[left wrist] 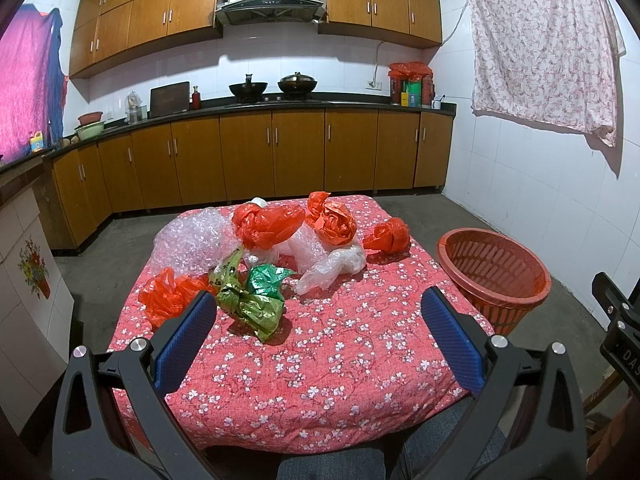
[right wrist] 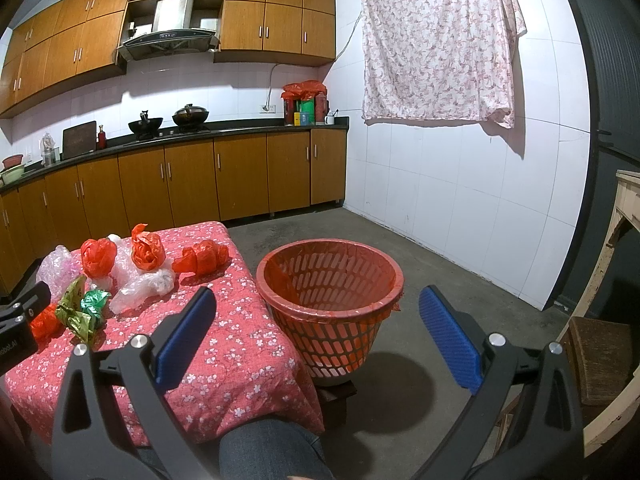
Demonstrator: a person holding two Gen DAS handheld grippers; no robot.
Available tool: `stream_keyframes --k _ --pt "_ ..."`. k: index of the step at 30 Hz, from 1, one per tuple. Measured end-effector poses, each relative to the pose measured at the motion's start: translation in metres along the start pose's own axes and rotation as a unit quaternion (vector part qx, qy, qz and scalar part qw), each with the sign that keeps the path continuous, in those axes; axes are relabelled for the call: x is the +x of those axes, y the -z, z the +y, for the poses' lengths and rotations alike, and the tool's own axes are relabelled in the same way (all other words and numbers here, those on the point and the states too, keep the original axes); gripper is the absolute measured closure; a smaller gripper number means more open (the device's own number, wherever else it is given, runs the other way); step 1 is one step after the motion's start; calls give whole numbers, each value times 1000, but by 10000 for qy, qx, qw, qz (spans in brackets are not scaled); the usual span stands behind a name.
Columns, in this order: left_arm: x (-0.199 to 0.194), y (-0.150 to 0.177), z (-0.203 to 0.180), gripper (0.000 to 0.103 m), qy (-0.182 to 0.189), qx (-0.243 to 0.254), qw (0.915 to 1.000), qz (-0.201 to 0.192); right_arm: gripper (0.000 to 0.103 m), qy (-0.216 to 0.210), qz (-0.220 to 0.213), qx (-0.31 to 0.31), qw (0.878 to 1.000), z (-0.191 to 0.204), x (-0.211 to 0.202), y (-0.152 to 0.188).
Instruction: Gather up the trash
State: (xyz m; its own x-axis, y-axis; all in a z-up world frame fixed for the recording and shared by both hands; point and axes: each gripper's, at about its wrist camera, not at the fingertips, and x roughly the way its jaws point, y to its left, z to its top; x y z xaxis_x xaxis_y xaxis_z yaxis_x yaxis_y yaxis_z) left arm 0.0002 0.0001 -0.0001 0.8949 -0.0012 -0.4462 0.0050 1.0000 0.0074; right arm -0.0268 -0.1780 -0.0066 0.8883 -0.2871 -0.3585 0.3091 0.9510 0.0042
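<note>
Left wrist view: left tool [left wrist: 318, 320] hovers above the near half of the worktop [left wrist: 340, 360], blue ribbed pads spread wide, nothing between them.
Right wrist view: right tool [right wrist: 316, 324] also gapes wide and empty, aimed at the basket [right wrist: 328, 280] from above and just short of it.
Worktop: covered by a red quilted cloth with small white blossoms.
Trash: crumpled plastic, clustered on the far half of the worktop, ahead of the left tool and well left of the right tool.
Red bags: 4 glossy scrunched wads; 1 red bag [left wrist: 168, 294] lies just beyond the left tool's left pad, the other 3 farther back.
Green bag [left wrist: 250, 298]: wrinkled foil-like olive and emerald film, nearest piece, between the left tool's pads in line of sight but apart from them.
Clear wrap [left wrist: 192, 240]: bubbled sheet at far left, plus a limp clear bag [left wrist: 332, 266] near the middle.
Basket: round, tapered, red slotted plastic, lined with thin red film, standing beside the worktop's right edge on a small dark block.
</note>
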Motion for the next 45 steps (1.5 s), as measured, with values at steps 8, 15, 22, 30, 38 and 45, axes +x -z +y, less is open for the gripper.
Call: stream_keyframes --k 8,15,22,30,38,45 --pt "0 0 0 2 2 -2 10000 3 4 2 3 0 10000 0 1 0" --pt "1 1 0 2 -32 -16 10000 30 4 -4 24 -12 10000 -1 2 1" --pt "12 8 14 2 -234 -127 9995 164 4 -72 168 -63 9998 4 17 5" --pt "42 14 77 2 -1018 -543 9926 383 4 -412 447 -318 9976 29 57 2" --pt "74 14 134 2 -1649 -728 9820 563 4 -978 735 -273 9921 68 109 -13" --pt "104 -8 139 2 -1535 -700 9847 430 4 -1065 821 -571 9893 116 172 -28"
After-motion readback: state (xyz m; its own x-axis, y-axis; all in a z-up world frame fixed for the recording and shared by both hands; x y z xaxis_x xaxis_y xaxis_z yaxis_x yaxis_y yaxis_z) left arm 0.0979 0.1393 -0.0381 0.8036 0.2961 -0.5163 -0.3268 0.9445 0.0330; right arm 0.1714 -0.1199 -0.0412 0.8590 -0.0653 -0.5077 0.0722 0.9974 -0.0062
